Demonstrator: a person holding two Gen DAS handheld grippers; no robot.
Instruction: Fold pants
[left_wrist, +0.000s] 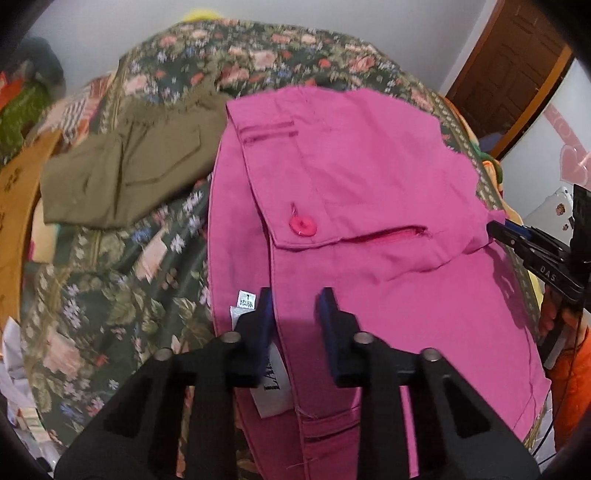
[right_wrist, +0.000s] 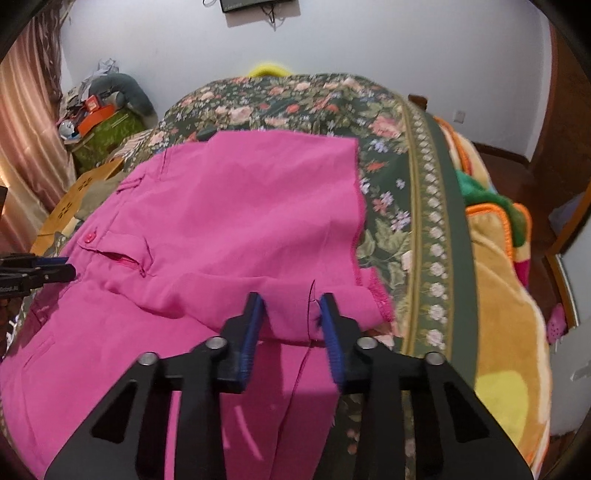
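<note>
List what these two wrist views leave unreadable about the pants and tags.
- Left wrist: white tag print too small; left tongs partly cover the second white label.
- Both views: bright pink cotton pants legs cut off by the bottom edge, behind the black frames.

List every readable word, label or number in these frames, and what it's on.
"DAS": on the right hand-held gripper, seen from the left wrist.
White size tag on the pink pants: print too small to read.
Larger label beneath it: mostly hidden, unreadable.
Lettering on the left hand-held gripper: cut off, blurred.
</note>
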